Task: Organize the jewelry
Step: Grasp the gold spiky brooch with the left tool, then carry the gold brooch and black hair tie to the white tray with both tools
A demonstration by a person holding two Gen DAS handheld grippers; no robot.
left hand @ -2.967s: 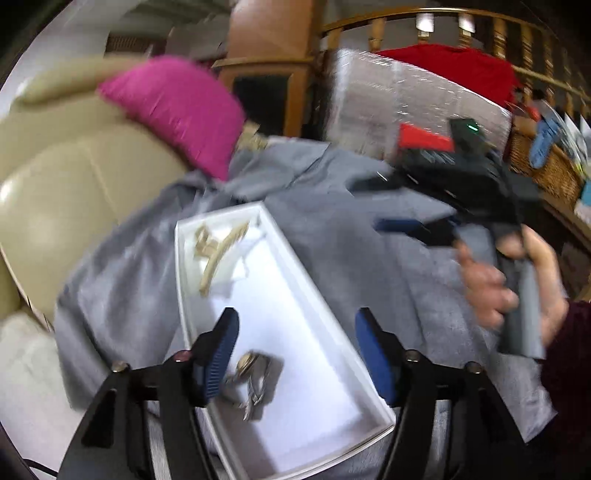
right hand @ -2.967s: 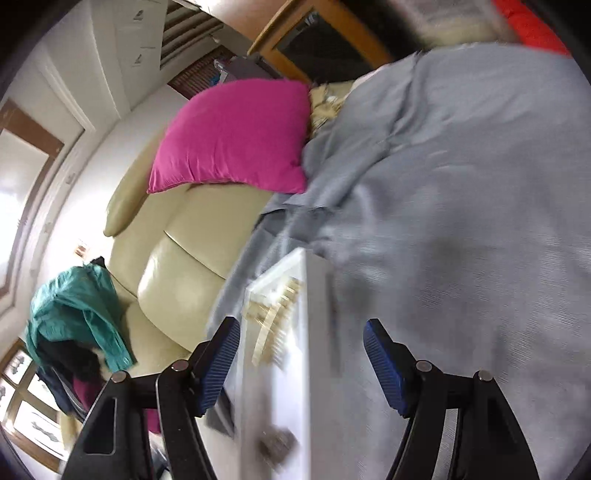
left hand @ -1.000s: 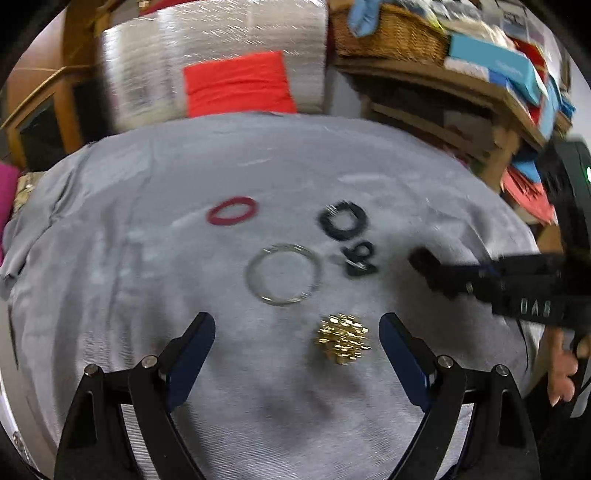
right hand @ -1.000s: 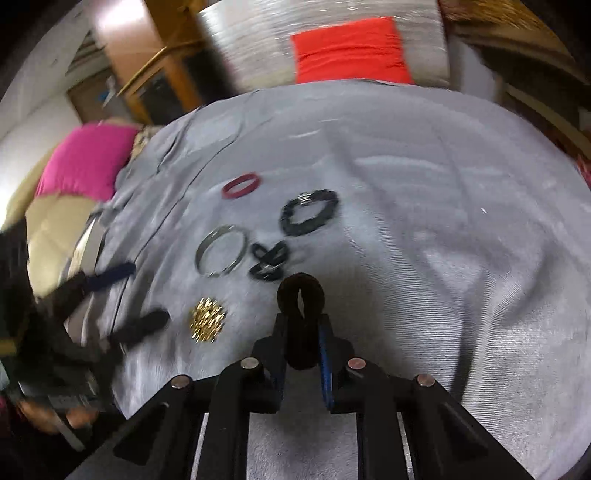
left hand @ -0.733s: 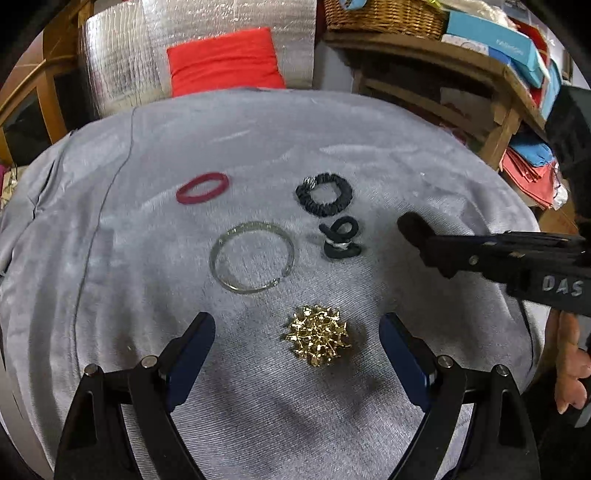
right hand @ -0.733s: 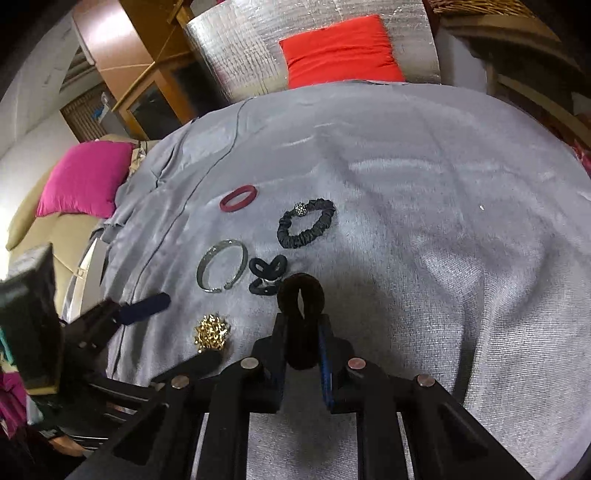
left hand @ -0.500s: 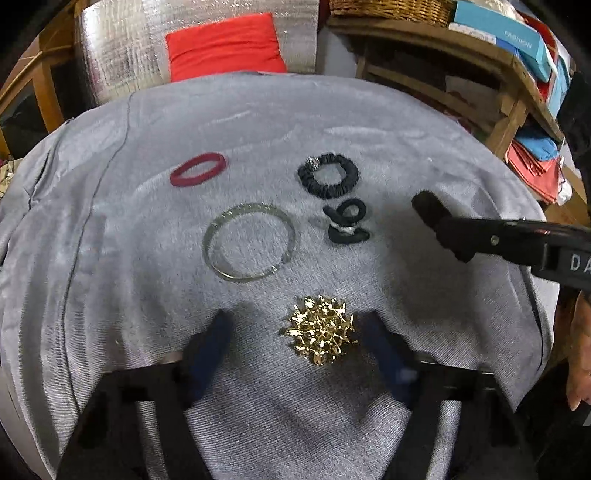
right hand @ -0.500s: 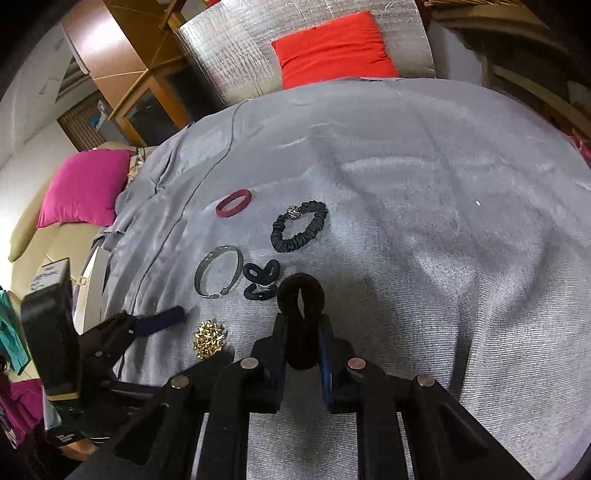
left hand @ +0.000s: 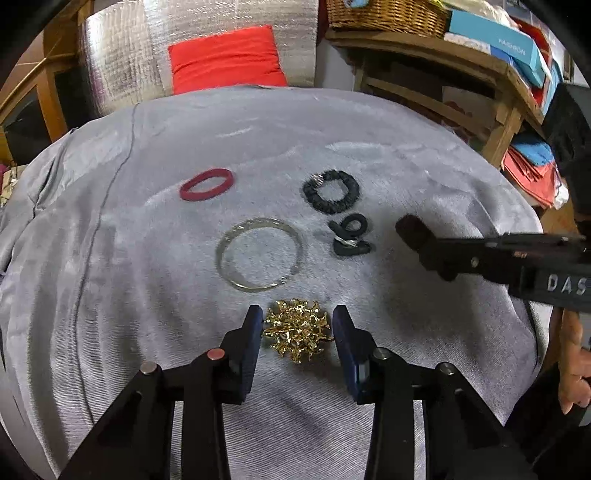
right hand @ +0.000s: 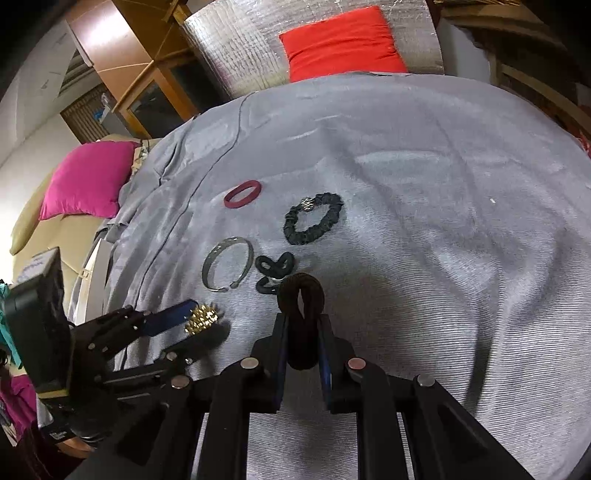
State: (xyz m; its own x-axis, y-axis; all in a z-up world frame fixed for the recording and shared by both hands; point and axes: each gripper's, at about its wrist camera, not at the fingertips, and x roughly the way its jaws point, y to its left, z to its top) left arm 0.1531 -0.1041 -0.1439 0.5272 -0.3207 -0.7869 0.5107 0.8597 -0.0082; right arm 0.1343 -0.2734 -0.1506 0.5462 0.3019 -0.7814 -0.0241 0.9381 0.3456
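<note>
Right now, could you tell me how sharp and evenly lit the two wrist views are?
Left wrist view: gold brooch and silver bangle sharp, grey cloth evenly lit, fisheye bending the edges. Right wrist view: also sharp, with a bright patch on the cabinet at upper left.

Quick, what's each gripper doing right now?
Left gripper: closing around the gold brooch, not clamped yet.
Right gripper: shut on a dark hair tie.

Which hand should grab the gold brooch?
Left. The left gripper already straddles the gold brooch, jaws closing on it. The right gripper is shut on a dark hair tie.
</note>
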